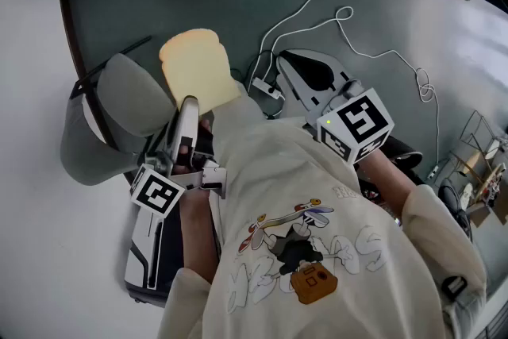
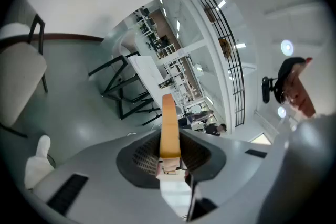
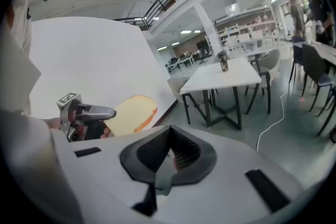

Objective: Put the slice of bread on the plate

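A pale slice of bread (image 1: 194, 66) with a tan crust is held up in the air over the grey floor. My left gripper (image 1: 189, 105) is shut on its lower edge. In the left gripper view the bread (image 2: 169, 126) stands edge-on between the two jaws of that gripper (image 2: 169, 157). My right gripper (image 1: 308, 74) hangs to the right of the bread and apart from it, jaws together with nothing in them. The right gripper view shows its own closed jaws (image 3: 169, 153), and beyond them the bread (image 3: 132, 114) and the left gripper (image 3: 86, 113). I see no plate in these views.
A grey chair (image 1: 127, 103) stands just left of the bread. White cables (image 1: 349, 20) trail over the floor. A white surface with a dark rim (image 1: 67, 20) curves along the left. White tables (image 3: 226, 72) with black legs and chairs stand further off.
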Motion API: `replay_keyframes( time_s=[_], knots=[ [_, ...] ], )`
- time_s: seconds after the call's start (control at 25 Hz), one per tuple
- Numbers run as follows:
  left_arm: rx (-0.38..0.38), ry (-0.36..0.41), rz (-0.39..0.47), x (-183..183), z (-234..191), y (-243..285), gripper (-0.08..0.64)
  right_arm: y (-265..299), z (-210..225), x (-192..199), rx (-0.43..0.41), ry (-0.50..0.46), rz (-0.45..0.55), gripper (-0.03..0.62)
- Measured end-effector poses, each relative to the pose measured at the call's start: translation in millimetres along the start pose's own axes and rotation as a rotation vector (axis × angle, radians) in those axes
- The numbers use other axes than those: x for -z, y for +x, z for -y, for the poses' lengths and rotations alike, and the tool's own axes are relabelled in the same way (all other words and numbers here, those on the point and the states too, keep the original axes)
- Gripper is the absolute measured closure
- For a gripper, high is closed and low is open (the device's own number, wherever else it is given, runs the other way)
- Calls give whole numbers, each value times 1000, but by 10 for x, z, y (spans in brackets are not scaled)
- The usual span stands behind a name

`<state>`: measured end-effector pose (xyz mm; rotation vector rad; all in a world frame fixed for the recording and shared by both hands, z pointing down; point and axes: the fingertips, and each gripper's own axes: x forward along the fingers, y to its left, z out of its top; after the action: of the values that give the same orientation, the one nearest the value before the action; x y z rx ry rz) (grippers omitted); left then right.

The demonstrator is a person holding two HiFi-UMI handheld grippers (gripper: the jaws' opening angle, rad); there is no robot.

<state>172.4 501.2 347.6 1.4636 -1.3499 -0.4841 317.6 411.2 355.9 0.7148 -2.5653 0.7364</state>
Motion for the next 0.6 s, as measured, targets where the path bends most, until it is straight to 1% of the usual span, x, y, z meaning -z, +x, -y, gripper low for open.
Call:
replay_keyframes(
  time_s=[0.12, 0.2, 0.28, 0.36, 0.4, 0.52, 0.6],
  knots=[
    [-14, 59, 6, -118, 137, -18, 463, 11, -211, -253, 33, -7, 69, 588],
    [-16, 67, 9, -175, 192, -73, 463, 30, -352, -353, 59, 9, 87, 588],
    [1, 6, 30, -243, 230, -76, 463, 52, -448, -457, 86, 24, 100, 588],
    [25, -64, 60, -279, 281, -61, 463, 51, -532, -586, 93, 20, 125, 588],
    [36, -81, 67, -288, 296, -59, 463, 53, -576, -641, 93, 19, 148, 588],
    [72, -96, 69, -365, 225, -90, 463, 141, -723, -754, 100, 37, 236, 588],
    [91, -107, 63, -439, 142, -154, 463, 219, -834, -816, 115, 32, 265, 588]
  ],
)
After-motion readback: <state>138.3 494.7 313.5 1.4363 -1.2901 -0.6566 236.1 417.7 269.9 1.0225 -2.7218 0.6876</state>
